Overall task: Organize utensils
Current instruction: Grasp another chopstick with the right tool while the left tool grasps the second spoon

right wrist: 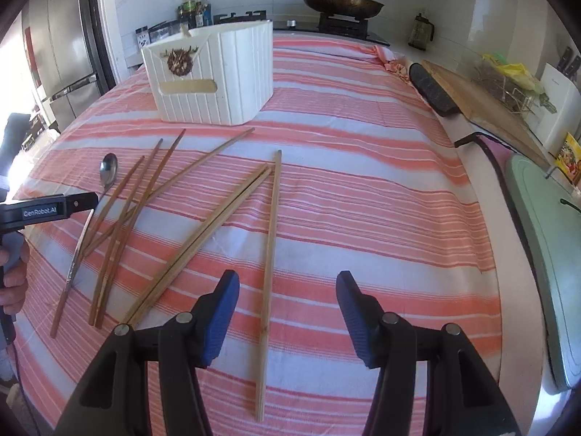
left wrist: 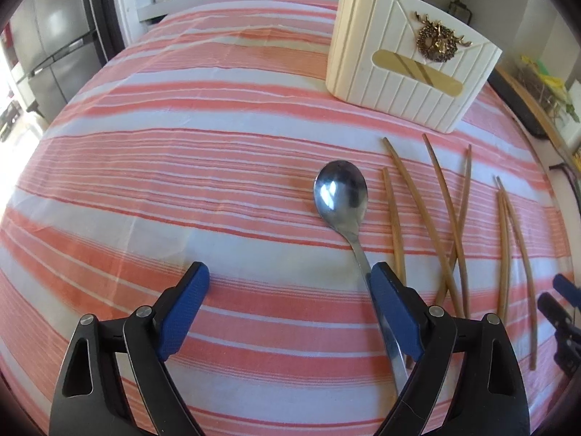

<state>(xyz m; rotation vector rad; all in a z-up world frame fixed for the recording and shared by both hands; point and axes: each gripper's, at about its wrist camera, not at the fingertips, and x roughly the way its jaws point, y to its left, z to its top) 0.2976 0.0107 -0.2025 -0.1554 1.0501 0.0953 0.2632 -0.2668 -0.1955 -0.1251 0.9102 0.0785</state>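
A steel spoon [left wrist: 341,192] lies on the striped cloth with its bowl away from me. My left gripper [left wrist: 290,270] stands wide open low over the cloth, and the spoon's handle runs just inside its right finger [left wrist: 395,312], untouched by the pads. Several wooden chopsticks [left wrist: 446,218] lie scattered to the right of the spoon. In the right wrist view one single chopstick [right wrist: 270,254] lies between the fingers of my open right gripper [right wrist: 287,278], nearer the left pad, which does not press it. A white ribbed utensil box [right wrist: 218,80] stands behind the chopsticks.
The pink-and-white striped cloth [right wrist: 363,200] covers the counter. A wooden cutting board [right wrist: 483,98] and a pale green board [right wrist: 544,254] lie along the right edge. A stove with a lidded wok [right wrist: 341,3] sits behind. A hand [right wrist: 14,276] holds the left gripper's body [right wrist: 51,207].
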